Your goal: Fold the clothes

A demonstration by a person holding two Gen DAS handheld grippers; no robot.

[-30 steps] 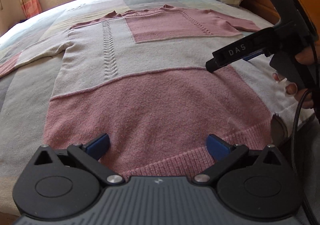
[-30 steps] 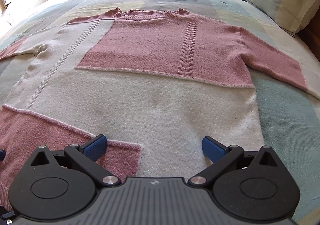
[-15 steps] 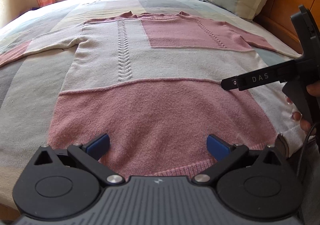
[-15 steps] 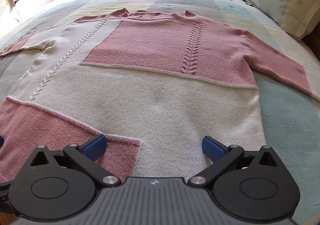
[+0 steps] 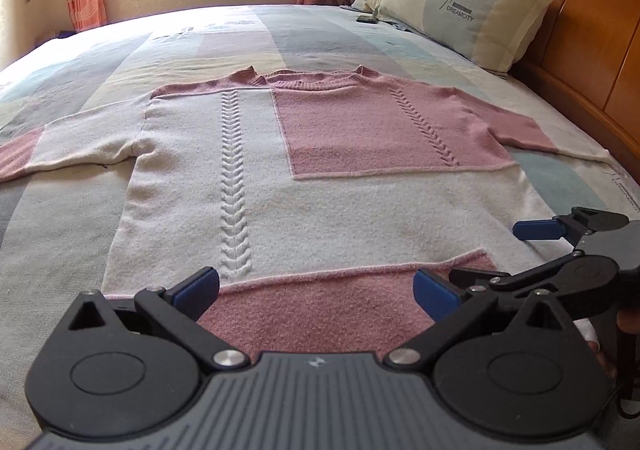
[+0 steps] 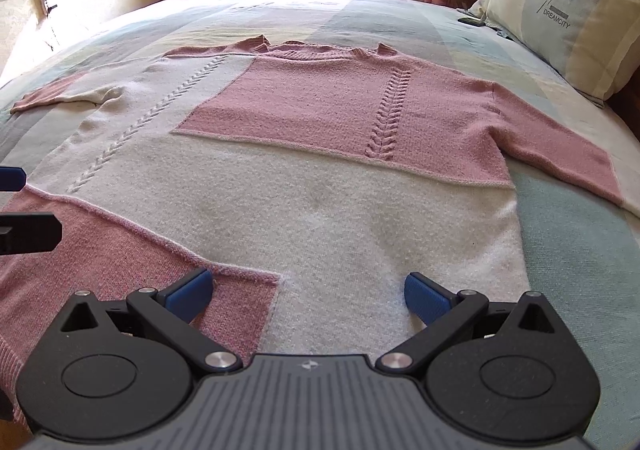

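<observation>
Left wrist view: both grippers, left (image 5: 316,290) and right (image 6: 308,292), have drawn back to the hem, jaws spread and empty, sweater (image 5: 320,178) flat on bed (image 5: 280,34) – folding not begun

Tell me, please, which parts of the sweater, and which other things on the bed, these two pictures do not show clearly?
- Sweater hem: hidden in both views by the camera's own gripper body.
- Left sleeve cuff: cut off by the left wrist view's edge.
- Small dark object beside the pillow: too small to identify.
- Left gripper: mostly cut off in the right wrist view.
</observation>
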